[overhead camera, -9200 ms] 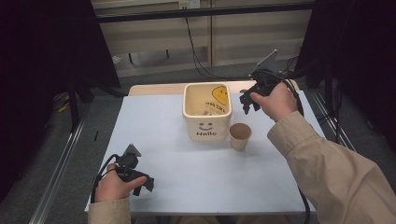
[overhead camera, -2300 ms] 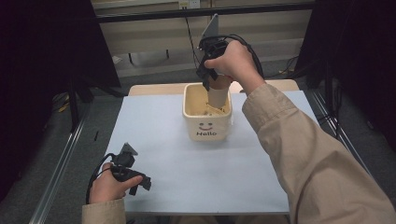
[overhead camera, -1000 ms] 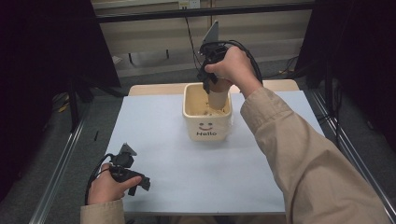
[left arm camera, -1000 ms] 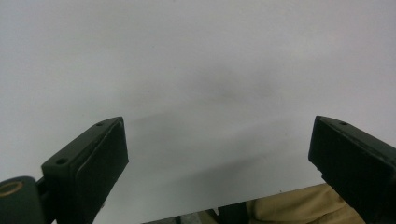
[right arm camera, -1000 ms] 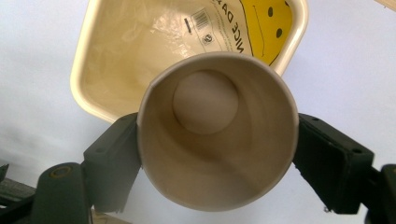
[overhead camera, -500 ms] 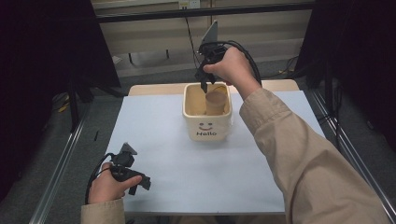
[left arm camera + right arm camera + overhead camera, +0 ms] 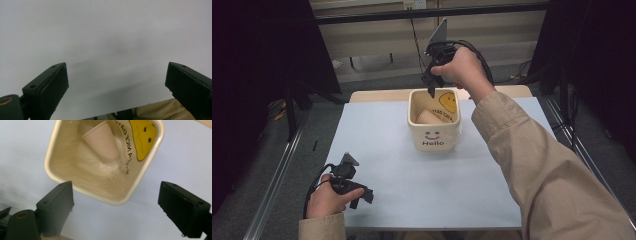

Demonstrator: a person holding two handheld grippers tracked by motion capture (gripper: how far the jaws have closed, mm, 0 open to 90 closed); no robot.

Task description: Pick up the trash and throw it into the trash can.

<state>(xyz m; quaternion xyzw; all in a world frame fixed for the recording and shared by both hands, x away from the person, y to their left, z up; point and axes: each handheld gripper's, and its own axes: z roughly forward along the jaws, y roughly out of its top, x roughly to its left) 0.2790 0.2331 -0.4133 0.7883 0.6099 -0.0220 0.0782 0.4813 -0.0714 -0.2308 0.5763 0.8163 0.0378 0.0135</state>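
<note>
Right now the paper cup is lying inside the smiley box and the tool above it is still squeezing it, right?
Not quite. The paper cup does lie tilted inside the smiley box, but the right tool above it is open and holds nothing. The right gripper view shows its jaws spread wide, well above the cup.

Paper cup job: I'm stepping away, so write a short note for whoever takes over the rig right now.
Right tongs: open, holding nothing, above the back rim of the cream bin.
Left tongs: open, idle, low over the table near its front left corner.
Paper cup: inside the bin, lying tilted against its wall.
Done: cup is in the bin.
Left: probably just draw the right tongs back.
</note>
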